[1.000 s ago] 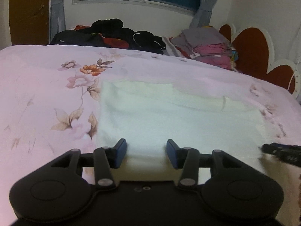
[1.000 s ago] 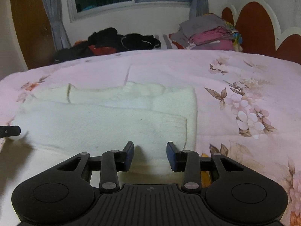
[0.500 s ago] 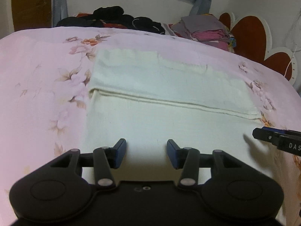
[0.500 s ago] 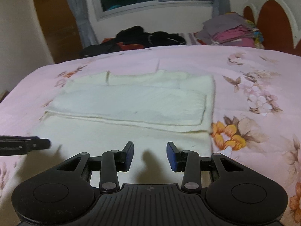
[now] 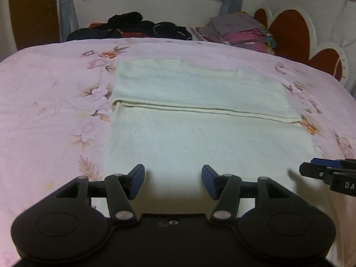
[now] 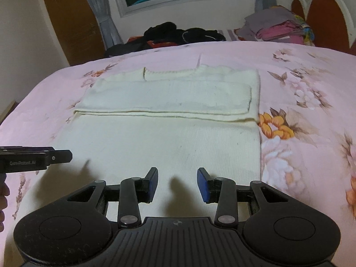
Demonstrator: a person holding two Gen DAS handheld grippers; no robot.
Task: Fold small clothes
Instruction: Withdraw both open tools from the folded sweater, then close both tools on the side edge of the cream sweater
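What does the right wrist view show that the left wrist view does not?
Only the right wrist view shows the garment's neckline edge, a bare hand at the left edge and the left gripper's side. Only the left wrist view shows the right gripper's tip from the side. Both share the cream garment, its folded-over edge, the floral bedspread and the clothes piles behind.

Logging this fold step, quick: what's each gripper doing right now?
Left gripper: open, just been opening wider, nothing between its jaws, above the cream sweater.
Right gripper: open, empty.
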